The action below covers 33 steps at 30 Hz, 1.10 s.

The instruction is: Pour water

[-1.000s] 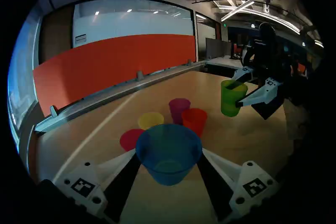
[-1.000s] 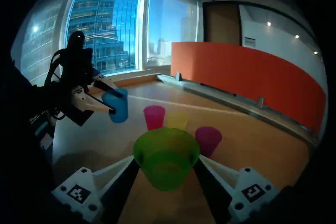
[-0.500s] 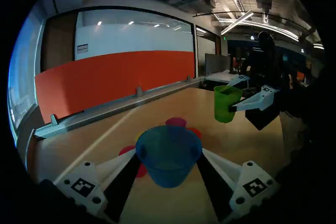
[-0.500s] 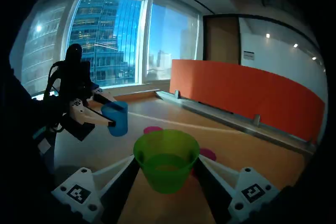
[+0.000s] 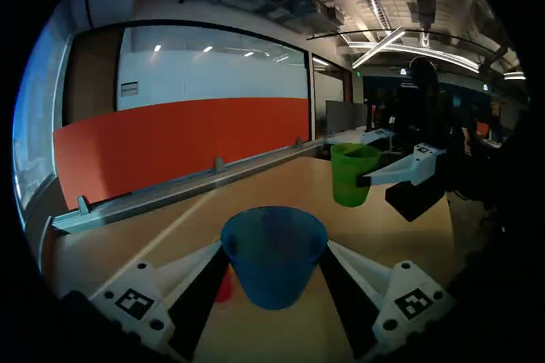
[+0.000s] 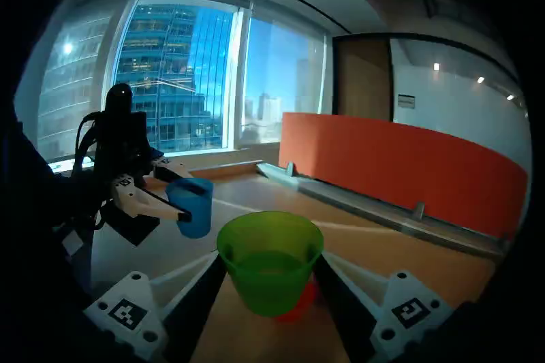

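In the left gripper view my left gripper (image 5: pixel 274 274) is shut on a translucent blue cup (image 5: pixel 274 255), held upright above the wooden table (image 5: pixel 170 227). Farther right in that view the right gripper (image 5: pixel 371 176) holds a green cup (image 5: pixel 351 174). In the right gripper view my right gripper (image 6: pixel 270 281) is shut on that green cup (image 6: pixel 270 269), upright, with a little liquid visible inside. To the left there, the left gripper (image 6: pixel 178 208) carries the blue cup (image 6: pixel 192 206). Both cups hang in the air, apart from each other.
A red cup (image 6: pixel 305 298) peeks out just below the green cup; a red edge (image 5: pixel 225 286) shows beside the blue cup. An orange partition (image 5: pixel 177 135) and a metal rail (image 5: pixel 191 182) run along the table's far edge. Tall windows (image 6: pixel 177 84) stand behind the left gripper.
Both grippers have risen with their cups. The coloured cups on the table have dropped almost out of sight below the held cups. The two held cups have come a little closer together.
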Each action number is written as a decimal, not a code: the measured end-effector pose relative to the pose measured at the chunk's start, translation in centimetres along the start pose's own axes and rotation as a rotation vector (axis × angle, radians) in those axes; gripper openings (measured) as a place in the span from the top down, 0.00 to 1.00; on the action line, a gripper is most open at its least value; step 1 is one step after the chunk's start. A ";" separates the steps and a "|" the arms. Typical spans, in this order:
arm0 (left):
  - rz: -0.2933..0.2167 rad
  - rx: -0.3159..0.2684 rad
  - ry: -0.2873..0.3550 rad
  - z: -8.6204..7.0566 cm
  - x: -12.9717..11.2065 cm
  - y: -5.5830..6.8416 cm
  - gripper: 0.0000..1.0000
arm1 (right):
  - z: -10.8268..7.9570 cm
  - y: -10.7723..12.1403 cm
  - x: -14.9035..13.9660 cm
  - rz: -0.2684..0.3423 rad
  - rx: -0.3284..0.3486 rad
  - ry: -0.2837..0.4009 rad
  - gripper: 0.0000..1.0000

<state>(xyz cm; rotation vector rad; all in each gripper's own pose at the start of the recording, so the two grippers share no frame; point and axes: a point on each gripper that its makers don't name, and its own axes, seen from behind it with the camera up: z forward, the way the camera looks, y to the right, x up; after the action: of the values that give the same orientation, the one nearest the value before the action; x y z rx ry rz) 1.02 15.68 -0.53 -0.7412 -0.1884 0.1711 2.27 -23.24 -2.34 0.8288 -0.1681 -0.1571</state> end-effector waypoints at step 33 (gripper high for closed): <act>0.011 -0.086 0.092 1.1 2.9 3.4 0.13 | 2.0 1.0 6.1 -0.068 0.004 0.064 0.12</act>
<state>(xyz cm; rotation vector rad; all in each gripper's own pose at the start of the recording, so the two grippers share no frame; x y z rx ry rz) 3.30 19.48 -1.70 -0.8344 -0.1047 0.1400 7.92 -25.25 0.29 0.8428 -0.0806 -0.1938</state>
